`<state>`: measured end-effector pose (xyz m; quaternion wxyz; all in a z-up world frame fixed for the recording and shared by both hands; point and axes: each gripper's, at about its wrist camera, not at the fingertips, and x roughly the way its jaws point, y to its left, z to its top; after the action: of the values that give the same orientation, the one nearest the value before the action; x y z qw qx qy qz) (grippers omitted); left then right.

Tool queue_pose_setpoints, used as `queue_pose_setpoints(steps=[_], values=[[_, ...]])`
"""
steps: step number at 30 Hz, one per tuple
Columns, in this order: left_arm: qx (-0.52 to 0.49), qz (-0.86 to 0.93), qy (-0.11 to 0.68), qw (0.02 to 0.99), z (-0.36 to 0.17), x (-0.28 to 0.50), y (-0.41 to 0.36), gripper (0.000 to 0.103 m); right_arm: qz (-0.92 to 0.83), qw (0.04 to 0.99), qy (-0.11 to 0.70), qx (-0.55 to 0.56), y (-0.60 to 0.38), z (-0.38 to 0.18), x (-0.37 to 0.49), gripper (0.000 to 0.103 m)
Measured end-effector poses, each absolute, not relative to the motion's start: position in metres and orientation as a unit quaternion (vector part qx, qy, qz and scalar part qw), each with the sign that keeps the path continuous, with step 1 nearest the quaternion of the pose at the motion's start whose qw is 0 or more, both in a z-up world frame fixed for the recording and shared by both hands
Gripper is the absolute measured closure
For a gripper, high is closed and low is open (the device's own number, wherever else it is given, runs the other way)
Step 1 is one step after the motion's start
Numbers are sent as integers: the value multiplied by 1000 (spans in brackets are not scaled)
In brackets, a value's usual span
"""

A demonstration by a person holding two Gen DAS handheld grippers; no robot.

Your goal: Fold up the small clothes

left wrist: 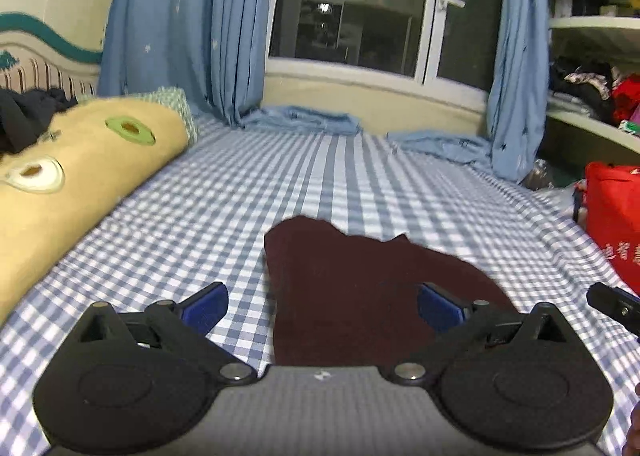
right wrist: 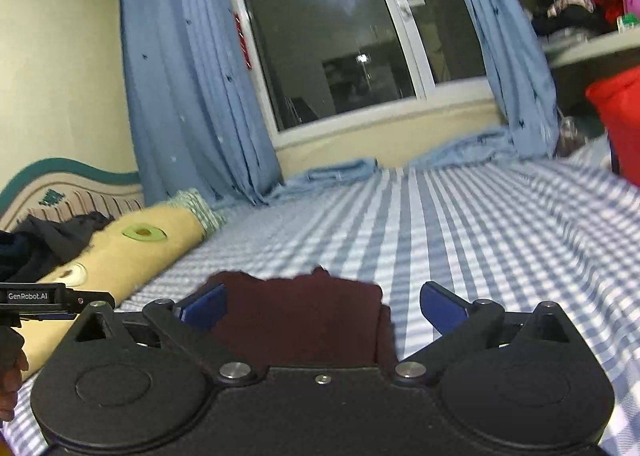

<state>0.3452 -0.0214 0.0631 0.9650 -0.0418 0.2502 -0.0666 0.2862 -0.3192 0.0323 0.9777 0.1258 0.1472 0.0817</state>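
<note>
A small dark maroon garment (left wrist: pixel 352 288) lies flat on the blue-and-white checked bed sheet (left wrist: pixel 240 196). My left gripper (left wrist: pixel 322 306) is open and empty just above the garment's near left part, its blue fingertips (left wrist: pixel 206 306) spread wide. In the right wrist view the garment (right wrist: pixel 296 316) lies between the jaws, with a folded edge at its right side. My right gripper (right wrist: pixel 322 306) is open and empty over it. The right gripper's tip shows at the left view's right edge (left wrist: pixel 614 306).
A yellow rolled blanket (left wrist: pixel 68 184) with avocado prints lies along the bed's left side, dark clothes (left wrist: pixel 28 112) behind it. A red bag (left wrist: pixel 616 216) stands at the right edge. Blue curtains (left wrist: pixel 180 24) and a window are at the far end.
</note>
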Motion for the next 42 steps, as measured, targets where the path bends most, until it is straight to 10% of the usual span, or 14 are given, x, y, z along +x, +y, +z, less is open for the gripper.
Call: queue_pose_setpoints(steps=[42], values=[[-39, -12, 198, 979, 5, 69, 23, 1, 41, 996, 75, 38, -263, -1, 1, 0]])
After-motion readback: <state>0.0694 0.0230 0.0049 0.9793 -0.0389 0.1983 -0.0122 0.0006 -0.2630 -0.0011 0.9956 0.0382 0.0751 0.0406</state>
